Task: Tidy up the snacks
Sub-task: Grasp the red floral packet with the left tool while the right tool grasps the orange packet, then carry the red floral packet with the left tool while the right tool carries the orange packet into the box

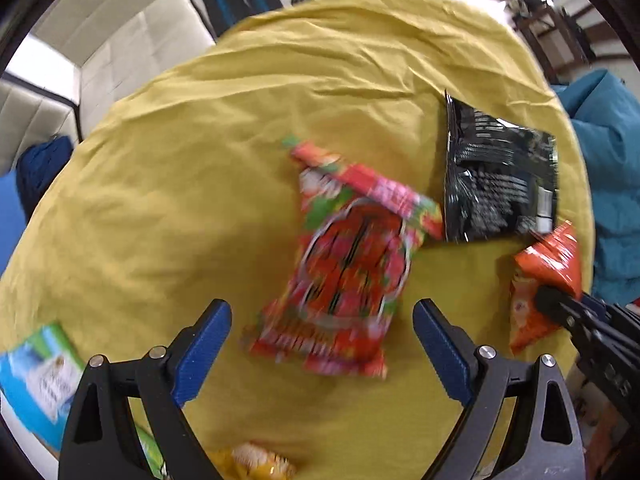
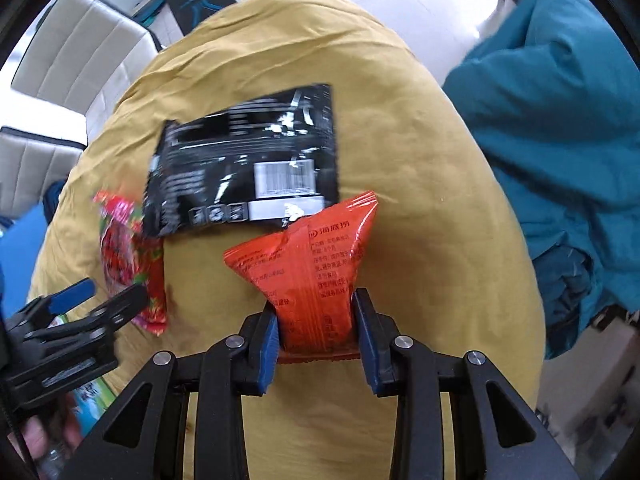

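Observation:
A red and green candy bag (image 1: 348, 264) lies blurred on the yellow cloth, just ahead of my left gripper (image 1: 322, 316), which stands open above it with nothing between its fingers. My right gripper (image 2: 316, 332) is shut on an orange snack packet (image 2: 308, 264), which also shows at the right edge in the left wrist view (image 1: 540, 280). A flat black packet (image 2: 244, 160) lies just beyond the orange one; its far side touches the candy bag (image 2: 128, 256). The left gripper (image 2: 100, 296) appears at the lower left of the right wrist view.
The round table wears a wrinkled yellow cloth (image 1: 200, 160). A blue and green box (image 1: 36, 376) lies at its near left edge, and a yellow packet (image 1: 256, 460) sits below my left gripper. A teal fabric heap (image 2: 560, 140) rises to the right. White seats (image 2: 72, 64) stand behind.

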### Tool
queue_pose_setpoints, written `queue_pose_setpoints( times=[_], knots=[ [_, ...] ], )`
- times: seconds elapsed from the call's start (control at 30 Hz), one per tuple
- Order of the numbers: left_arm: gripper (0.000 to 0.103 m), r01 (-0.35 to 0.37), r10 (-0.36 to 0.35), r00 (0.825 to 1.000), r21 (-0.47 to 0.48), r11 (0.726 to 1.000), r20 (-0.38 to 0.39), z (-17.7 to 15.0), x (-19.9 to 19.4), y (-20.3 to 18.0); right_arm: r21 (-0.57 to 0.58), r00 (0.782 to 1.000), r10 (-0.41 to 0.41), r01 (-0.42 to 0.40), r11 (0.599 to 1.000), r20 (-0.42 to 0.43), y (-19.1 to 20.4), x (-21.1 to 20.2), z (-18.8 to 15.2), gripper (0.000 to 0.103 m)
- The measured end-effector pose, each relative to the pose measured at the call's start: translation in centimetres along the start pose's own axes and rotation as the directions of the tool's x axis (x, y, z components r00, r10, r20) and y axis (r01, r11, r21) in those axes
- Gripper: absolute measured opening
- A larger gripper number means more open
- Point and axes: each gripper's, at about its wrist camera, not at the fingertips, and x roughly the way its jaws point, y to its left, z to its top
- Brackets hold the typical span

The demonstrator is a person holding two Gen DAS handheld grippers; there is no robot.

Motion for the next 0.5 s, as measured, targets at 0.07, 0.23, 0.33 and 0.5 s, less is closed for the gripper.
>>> queue_pose_setpoints(
  times=[0.07,0.23,0.33,0.5],
  knots=[
    [0.083,-0.005,0.005,1.0,0.027,1.0,-0.008,1.0,0.9,-0.8,0.011,1.0,0.017,-0.017,1.0,-0.019,-0.4,0.7,0.1,0.037],
    [0.046,-0.01,0.01,1.0,0.039,0.999,0.009,1.0,1.2,-1.7,0.008,0.999,0.025,-0.025,1.0,-0.038,-0.7,1.8,-0.4,0.037],
    [0.044,0.009,-0.009,1.0,-0.005,1.0,0.01,-0.6,0.3,-0.9,-0.025,0.996,0.043,-0.045,0.999,-0.078,0.2,2.4,-1.2,0.036],
    [0.043,0.008,-0.007,1.0,-0.043,0.999,0.023,-4.7,-0.3,0.2,-0.08,0.992,0.071,-0.079,0.994,-0.105,1.7,3.3,-4.5,0.036]
  ],
)
